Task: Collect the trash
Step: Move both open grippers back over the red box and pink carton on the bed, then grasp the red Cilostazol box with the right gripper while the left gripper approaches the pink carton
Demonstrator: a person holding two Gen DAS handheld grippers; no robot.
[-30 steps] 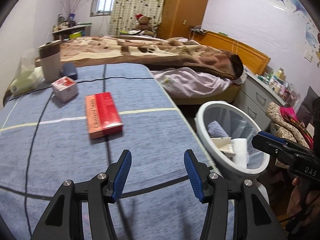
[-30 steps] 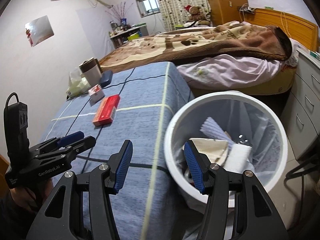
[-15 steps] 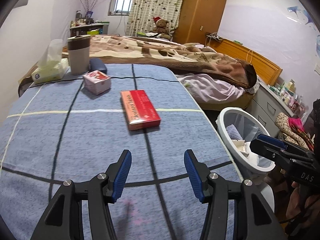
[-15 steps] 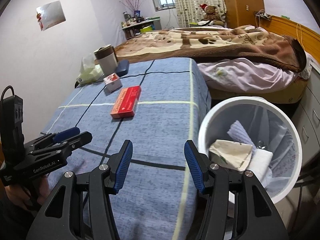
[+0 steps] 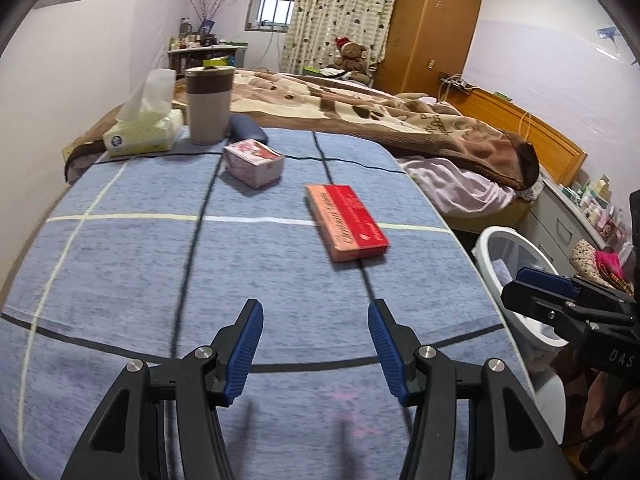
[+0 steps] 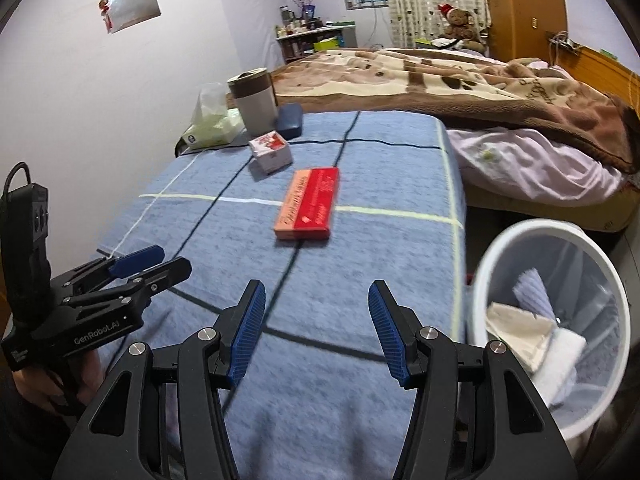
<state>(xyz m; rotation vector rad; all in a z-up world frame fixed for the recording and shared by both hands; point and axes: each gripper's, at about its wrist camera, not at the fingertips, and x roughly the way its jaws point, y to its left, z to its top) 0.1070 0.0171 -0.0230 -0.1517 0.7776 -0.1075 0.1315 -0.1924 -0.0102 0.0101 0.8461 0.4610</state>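
A flat red box (image 5: 346,221) lies on the blue cloth-covered table (image 5: 120,264), also in the right wrist view (image 6: 309,203). A small white and red box (image 5: 253,163) stands beyond it (image 6: 270,152). A white bin (image 6: 548,320) holding paper and cloth scraps stands on the floor at the table's right edge (image 5: 520,276). My left gripper (image 5: 316,344) is open and empty above the near table, short of the red box. My right gripper (image 6: 316,330) is open and empty over the table's near right part, left of the bin.
A tissue pack (image 5: 142,136), a lidded cup (image 5: 210,106) and a dark blue case (image 5: 246,130) stand at the table's far end. A bed with a brown blanket (image 5: 380,120) lies behind. Drawers (image 5: 560,224) stand at the right.
Both grippers have swung left, away from the bin and toward the table. The red box now sits nearer the middle of both views. Both jaws stay open.
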